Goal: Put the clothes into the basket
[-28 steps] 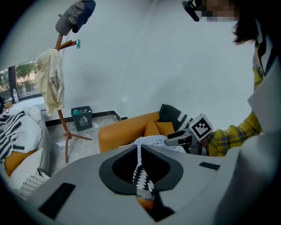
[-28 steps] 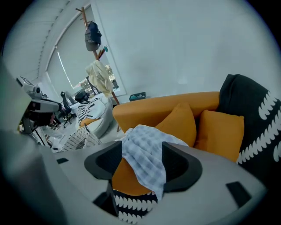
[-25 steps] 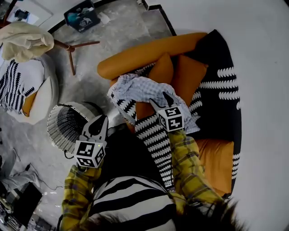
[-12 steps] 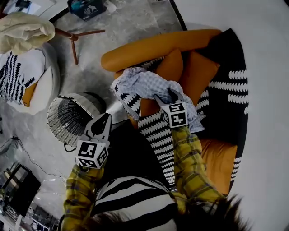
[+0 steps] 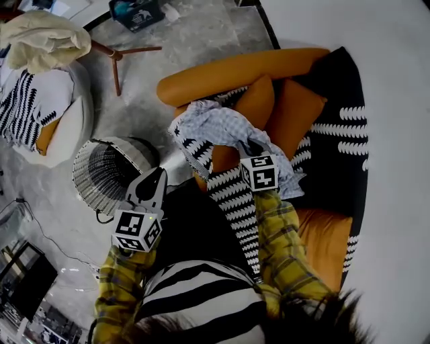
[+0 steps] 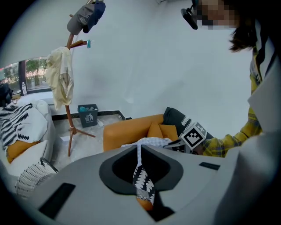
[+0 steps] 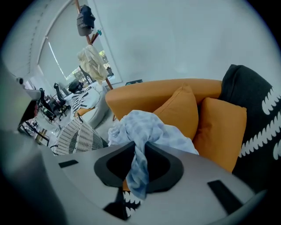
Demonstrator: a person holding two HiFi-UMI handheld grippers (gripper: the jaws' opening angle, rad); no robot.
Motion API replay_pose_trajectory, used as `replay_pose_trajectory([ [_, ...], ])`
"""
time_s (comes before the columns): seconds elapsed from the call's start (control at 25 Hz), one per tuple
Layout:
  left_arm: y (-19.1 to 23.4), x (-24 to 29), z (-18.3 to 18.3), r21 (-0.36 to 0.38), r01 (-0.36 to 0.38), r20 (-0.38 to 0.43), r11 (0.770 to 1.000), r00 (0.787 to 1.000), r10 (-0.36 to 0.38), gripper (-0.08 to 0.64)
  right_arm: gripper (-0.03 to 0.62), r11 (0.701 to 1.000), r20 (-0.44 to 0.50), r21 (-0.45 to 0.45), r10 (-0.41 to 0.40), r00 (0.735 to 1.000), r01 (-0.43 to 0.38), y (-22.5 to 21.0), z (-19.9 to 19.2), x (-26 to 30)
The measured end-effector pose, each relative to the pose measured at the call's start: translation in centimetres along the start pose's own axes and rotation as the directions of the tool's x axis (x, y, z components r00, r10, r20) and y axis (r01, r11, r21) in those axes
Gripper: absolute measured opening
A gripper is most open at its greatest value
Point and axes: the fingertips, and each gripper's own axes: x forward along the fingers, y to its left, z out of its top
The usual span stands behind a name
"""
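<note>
A light blue checked cloth [image 5: 218,126] lies crumpled on the orange sofa [image 5: 222,70], against its cushions. My right gripper [image 5: 253,149] points steeply down into the cloth's near edge. Its jaws are closing, and a fold of the cloth [image 7: 142,127] is pinched between them at the right gripper [image 7: 139,147]. The woven black-and-white basket [image 5: 87,158] stands on the floor left of the sofa, also seen as the basket [image 7: 77,136]. My left gripper [image 5: 158,176] hovers beside the basket's right rim, shut and holding nothing. From the left gripper [image 6: 139,151] only the sofa shows beyond the jaws.
A black-and-white patterned throw [image 5: 232,195] drapes the sofa's front, with two orange cushions [image 5: 295,114] behind the cloth. A coat stand [image 5: 117,57] holding a cream garment [image 5: 47,40], a small bin [image 5: 138,12] and a white chair [image 5: 64,131] stand around the basket.
The right gripper's jaws, spread over the cloth before, have come together on a fold of it. Both hands have stayed about where they were.
</note>
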Motion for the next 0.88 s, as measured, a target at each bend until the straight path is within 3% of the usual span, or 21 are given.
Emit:
replay_pose_trajectory([
  [0.44, 1.1, -5.5, 1.1, -0.040, -0.073, 0.125, 0.997, 0.989, 0.077, 0.038, 0.077, 0.986, 0.055, -0.114, 0.130, 0.990, -0.123, 7.3, 3.7, -5.4],
  [0.88, 5.6, -12.7, 1.8, -0.145, -0.185, 0.237, 0.972, 0.947, 0.216, 0.038, 0.077, 0.953, 0.158, -0.240, 0.226, 0.961, -0.184, 15.6, 10.9, -12.2],
])
